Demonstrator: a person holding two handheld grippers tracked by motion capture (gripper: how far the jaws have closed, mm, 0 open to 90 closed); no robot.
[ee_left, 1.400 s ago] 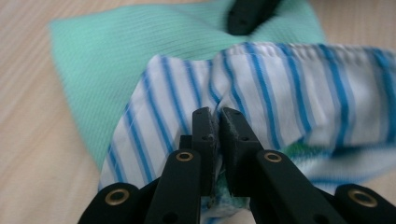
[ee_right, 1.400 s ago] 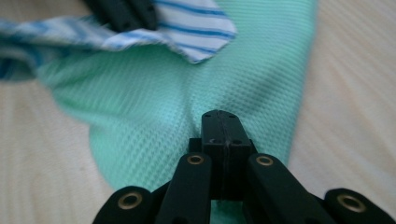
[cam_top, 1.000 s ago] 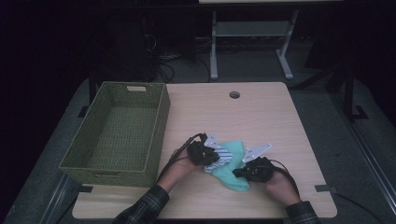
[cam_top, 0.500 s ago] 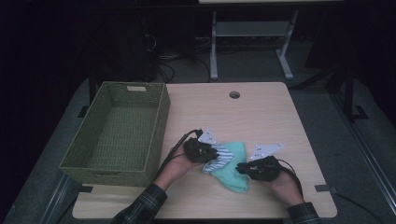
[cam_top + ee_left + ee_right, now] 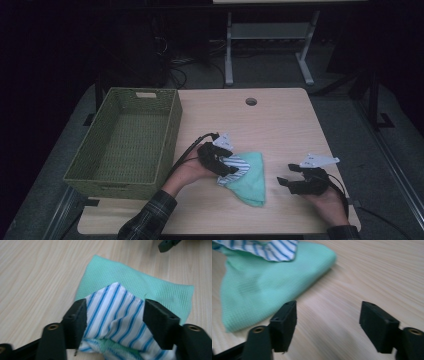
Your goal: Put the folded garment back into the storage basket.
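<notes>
No text, label, brand, number or sign can be read in any of the views. The pale wooden table top (image 5: 280, 125) carries only its grain, and the woven green basket (image 5: 125, 142) has a pale tag-like patch on its far rim (image 5: 145, 94), too small to tell whether anything is written on it. The mint-green waffle-weave cloth (image 5: 150, 287) and the white cloth with blue stripes (image 5: 117, 312) show pattern alone, no lettering. The black jaws bear no markings.
</notes>
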